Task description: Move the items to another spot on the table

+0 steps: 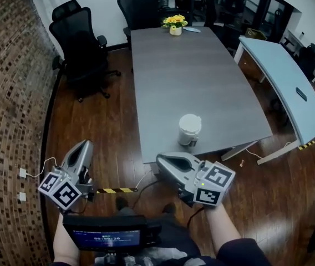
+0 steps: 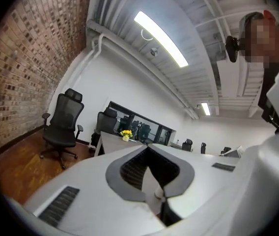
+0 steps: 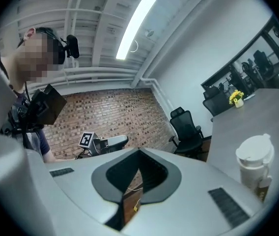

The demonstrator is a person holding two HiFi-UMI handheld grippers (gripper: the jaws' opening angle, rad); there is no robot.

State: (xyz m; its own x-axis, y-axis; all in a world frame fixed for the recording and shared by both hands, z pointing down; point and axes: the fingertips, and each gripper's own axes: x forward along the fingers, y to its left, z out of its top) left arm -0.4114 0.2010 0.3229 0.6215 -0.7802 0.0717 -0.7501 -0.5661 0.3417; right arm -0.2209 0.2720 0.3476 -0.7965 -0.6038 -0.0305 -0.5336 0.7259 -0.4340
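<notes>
Hovering off the near edge of the bench (image 1: 202,76), fingers clenched empty on left gripper (image 1: 85,145) and right gripper (image 1: 161,160), with cup (image 1: 189,129) and far flowers (image 1: 175,22) yet to be moved.

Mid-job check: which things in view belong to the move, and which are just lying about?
Job: white lidded cup, flower pot, both on the grey table.
Lying about: black office chairs, pale blue table.
</notes>
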